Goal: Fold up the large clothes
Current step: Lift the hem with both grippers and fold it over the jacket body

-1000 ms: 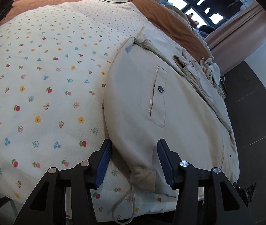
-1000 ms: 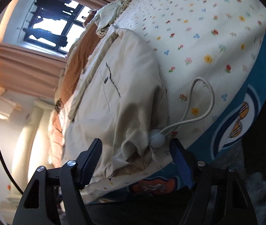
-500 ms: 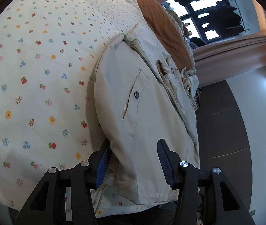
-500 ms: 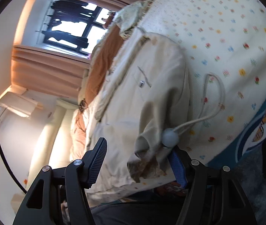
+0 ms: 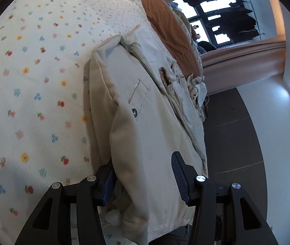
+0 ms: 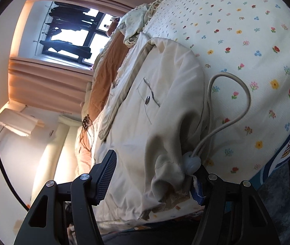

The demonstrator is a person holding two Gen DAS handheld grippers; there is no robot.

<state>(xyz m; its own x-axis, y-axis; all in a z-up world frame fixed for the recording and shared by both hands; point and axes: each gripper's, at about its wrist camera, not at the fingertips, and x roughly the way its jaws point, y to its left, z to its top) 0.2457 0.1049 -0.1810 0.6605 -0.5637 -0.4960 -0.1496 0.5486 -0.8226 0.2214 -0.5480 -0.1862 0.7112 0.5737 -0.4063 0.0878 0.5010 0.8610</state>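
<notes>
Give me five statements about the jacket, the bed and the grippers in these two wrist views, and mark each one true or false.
1. The jacket is cream-coloured. True.
2. The jacket lies on a plain blue sheet. False: the bedspread under it is white with small flowers.
3. A drawstring with a toggle loops out from the jacket's hem. True.
4. The jacket's pocket flap carries a metal snap. True.
5. The left gripper hangs over bare floor with nothing between its fingers. False: the jacket's hem sits between them.
</notes>
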